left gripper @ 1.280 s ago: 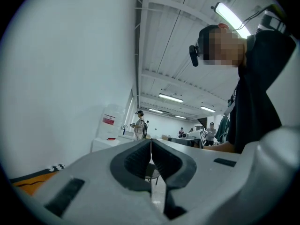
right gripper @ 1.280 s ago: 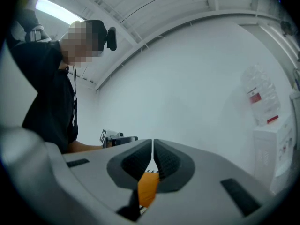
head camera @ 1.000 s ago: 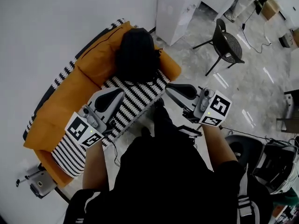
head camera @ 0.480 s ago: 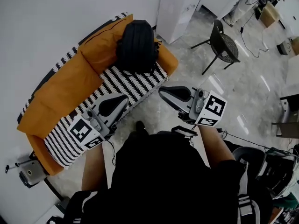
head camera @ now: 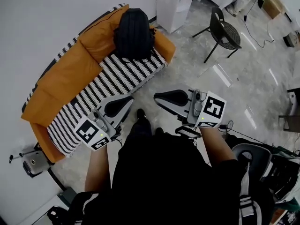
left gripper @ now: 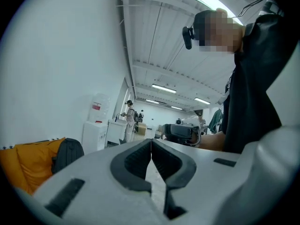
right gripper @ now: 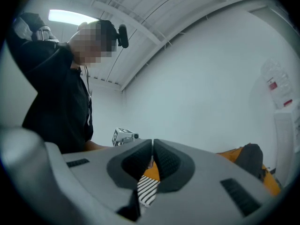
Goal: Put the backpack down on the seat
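both the left gripper (left gripper: 151,144) and right gripper (right gripper: 153,146) are closed and empty, well apart from the sofa. the backpack (head camera: 134,33) already sits at the far end of the striped seat (head camera: 108,86), against the orange cushion (head camera: 70,71). it seems best to keep the tongs clear and check it won't slump.

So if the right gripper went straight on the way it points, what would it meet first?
Most likely the sofa's striped seat, which shows just past the right gripper's shut jaws. The left gripper sits close beside that line, and depth is unclear.
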Motion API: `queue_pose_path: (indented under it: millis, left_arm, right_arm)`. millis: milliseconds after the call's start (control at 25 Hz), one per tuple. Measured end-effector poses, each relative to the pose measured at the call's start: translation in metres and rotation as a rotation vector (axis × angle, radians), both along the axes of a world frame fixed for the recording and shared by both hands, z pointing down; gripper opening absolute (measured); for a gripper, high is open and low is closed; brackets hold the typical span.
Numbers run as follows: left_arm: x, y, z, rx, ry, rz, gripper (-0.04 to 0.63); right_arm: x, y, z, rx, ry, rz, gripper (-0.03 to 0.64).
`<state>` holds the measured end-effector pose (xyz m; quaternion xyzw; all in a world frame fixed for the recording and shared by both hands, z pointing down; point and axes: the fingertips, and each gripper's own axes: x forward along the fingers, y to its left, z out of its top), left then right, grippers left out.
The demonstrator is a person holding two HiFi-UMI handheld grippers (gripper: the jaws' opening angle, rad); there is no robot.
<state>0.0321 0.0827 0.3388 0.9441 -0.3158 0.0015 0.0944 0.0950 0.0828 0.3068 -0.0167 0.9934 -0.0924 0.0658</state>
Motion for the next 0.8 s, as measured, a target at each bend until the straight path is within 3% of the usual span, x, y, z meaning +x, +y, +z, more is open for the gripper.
queue_pose_path:
  millis: [360,800]
  left_arm:
    - [0.046,0.063,0.028,-0.083,0.001,0.032,0.023]
    - [0.07,0.081,0.001,-0.014,-0.025,0.136,0.023]
  right_arm:
    - [0.037,0.056,0.026,-0.048,-0.021,0.003,0.034]
    - [0.047,0.071,0.01,0.002,-0.031,0.065,0.031]
